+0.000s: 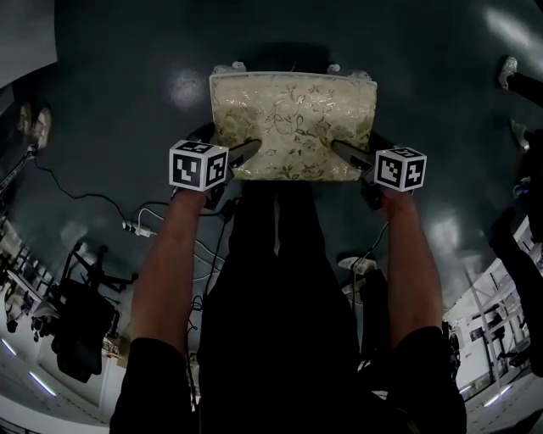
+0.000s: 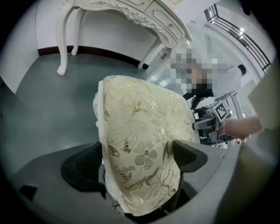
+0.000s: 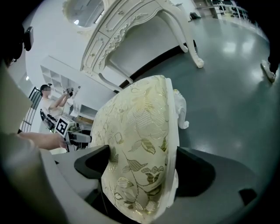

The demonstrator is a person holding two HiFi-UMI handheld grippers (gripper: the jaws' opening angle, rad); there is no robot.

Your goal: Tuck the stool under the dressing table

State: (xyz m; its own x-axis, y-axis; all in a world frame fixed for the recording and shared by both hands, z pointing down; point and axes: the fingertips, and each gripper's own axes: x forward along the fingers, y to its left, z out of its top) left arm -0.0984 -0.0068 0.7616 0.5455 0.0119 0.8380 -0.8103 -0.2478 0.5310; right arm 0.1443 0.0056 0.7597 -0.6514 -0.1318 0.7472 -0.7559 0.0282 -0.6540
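You see the stool (image 1: 293, 123) seat in woven cloth, cream, with a floral pattern in gold thread that catches the light. It has a slight sheen and a textured look. Under the seat the stool's frame is white, smooth and glossy. Your left gripper (image 2: 140, 164) and right gripper (image 3: 138, 168) at the stool's ends have matt dark grey jaws, probably plastic. The floor (image 1: 127, 93) around the stool is dark, smooth and glossy and reflects the lamps. The dressing table (image 2: 131, 13) beyond the stool is carved, with a white satin finish.

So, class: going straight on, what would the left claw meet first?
The stool: the left claw is shut on it, and it fills the line ahead. The dressing table looks farther off.
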